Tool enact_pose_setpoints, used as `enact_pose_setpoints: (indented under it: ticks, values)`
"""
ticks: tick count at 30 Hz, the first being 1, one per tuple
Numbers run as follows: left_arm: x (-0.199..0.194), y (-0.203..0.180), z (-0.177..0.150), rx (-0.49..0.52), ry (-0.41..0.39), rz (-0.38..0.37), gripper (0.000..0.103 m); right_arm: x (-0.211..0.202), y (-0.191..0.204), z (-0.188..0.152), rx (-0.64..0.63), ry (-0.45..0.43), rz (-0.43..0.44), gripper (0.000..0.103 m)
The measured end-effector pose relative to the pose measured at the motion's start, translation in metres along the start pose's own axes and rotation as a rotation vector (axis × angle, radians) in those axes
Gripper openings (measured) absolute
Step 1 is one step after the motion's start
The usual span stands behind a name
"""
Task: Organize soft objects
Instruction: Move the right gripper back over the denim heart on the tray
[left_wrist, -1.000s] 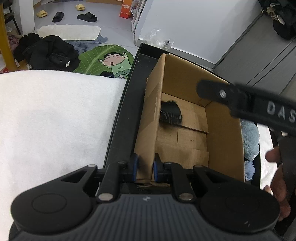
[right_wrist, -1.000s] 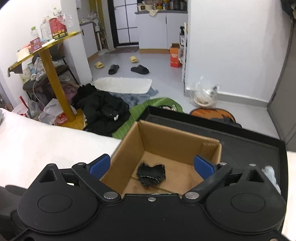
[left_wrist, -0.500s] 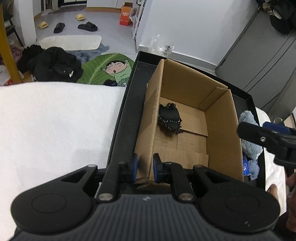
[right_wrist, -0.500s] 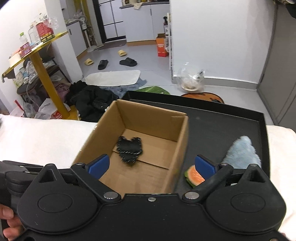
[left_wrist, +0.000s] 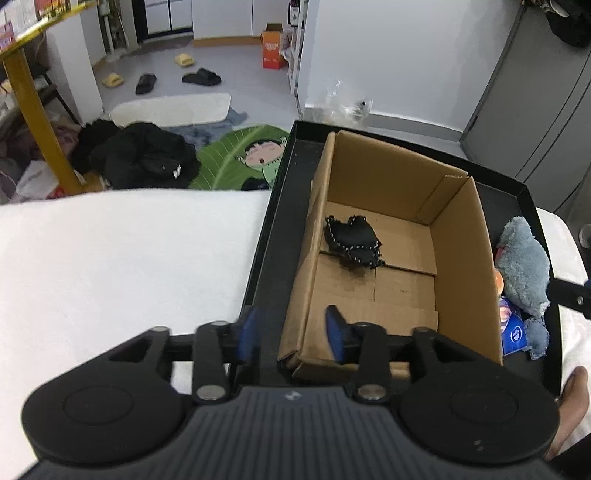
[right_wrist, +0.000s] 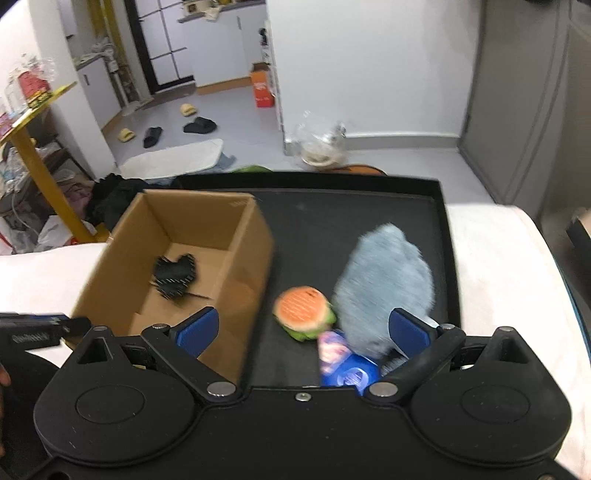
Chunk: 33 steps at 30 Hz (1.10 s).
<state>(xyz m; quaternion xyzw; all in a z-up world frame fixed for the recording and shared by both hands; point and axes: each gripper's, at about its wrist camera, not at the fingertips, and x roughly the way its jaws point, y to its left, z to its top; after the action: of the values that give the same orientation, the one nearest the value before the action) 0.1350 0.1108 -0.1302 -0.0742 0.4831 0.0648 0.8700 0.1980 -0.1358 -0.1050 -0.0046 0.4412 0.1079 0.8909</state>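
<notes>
White padded surface (left_wrist: 122, 266) carries a black tray (right_wrist: 369, 221). Cardboard box (left_wrist: 458, 236) sits in the tray's left part, a black studded fabric piece (left_wrist: 352, 242) on its floor. Right of the box, on the tray: grey-blue plush (right_wrist: 384, 280), burger plush (right_wrist: 303, 310) touching it, blue packet (right_wrist: 347, 373) in front. Left gripper (left_wrist: 291, 334) straddles the box's near-left wall, jaws opening, pads clear of the cardboard. Right gripper (right_wrist: 303, 332) spread wide above the toys, holding nothing
</notes>
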Motion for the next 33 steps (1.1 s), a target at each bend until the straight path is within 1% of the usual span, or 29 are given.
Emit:
enact_pose_setpoints:
  ticks: [1, 3, 5, 8, 10, 12, 15, 18, 20, 22, 25, 29, 33]
  values:
    - [-0.001, -0.001, 0.000, 0.005, -0.006, 0.003, 0.052, 0.000, -0.006, -0.003, 0.006, 0.004, -0.006, 0.099]
    - [-0.001, -0.005, 0.002, 0.017, 0.002, 0.029, 0.057, 0.000, -0.016, -0.007, 0.022, 0.009, -0.018, 0.099]
    - [-0.001, -0.011, 0.002, 0.034, 0.006, 0.048, 0.058, 0.002, -0.027, -0.012, 0.055, 0.010, -0.023, 0.097]
    - [-0.006, -0.017, 0.001, 0.056, -0.008, 0.060, 0.060, 0.004, -0.037, -0.019, 0.085, 0.008, -0.030, 0.097]
    - [-0.009, -0.019, 0.000, 0.063, -0.018, 0.066, 0.065, 0.006, -0.044, -0.021, 0.089, 0.006, -0.040, 0.096]
    - [-0.011, -0.023, 0.000, 0.065, -0.024, 0.083, 0.067, 0.009, -0.050, -0.024, 0.100, 0.010, -0.047, 0.094]
    - [-0.012, -0.028, 0.000, 0.077, -0.035, 0.102, 0.068, 0.013, -0.058, -0.029, 0.108, 0.021, -0.065, 0.092]
    - [-0.014, -0.034, 0.002, 0.092, -0.042, 0.119, 0.068, 0.018, -0.067, -0.033, 0.145, 0.044, -0.038, 0.087]
    - [-0.016, -0.036, 0.002, 0.082, -0.041, 0.106, 0.068, 0.021, -0.072, -0.036, 0.166, 0.056, -0.033, 0.083]
    - [-0.016, -0.037, 0.002, 0.077, -0.035, 0.102, 0.069, 0.026, -0.075, -0.038, 0.171, 0.069, -0.047, 0.082]
    - [-0.018, -0.040, 0.002, 0.078, -0.041, 0.118, 0.069, 0.034, -0.077, -0.042, 0.156, 0.082, -0.074, 0.079]
    - [-0.019, -0.044, 0.004, 0.086, -0.038, 0.131, 0.069, 0.047, -0.079, -0.044, 0.159, 0.123, -0.069, 0.069]
    - [-0.019, -0.048, 0.004, 0.099, -0.040, 0.151, 0.069, 0.058, -0.080, -0.047, 0.151, 0.154, -0.093, 0.062]
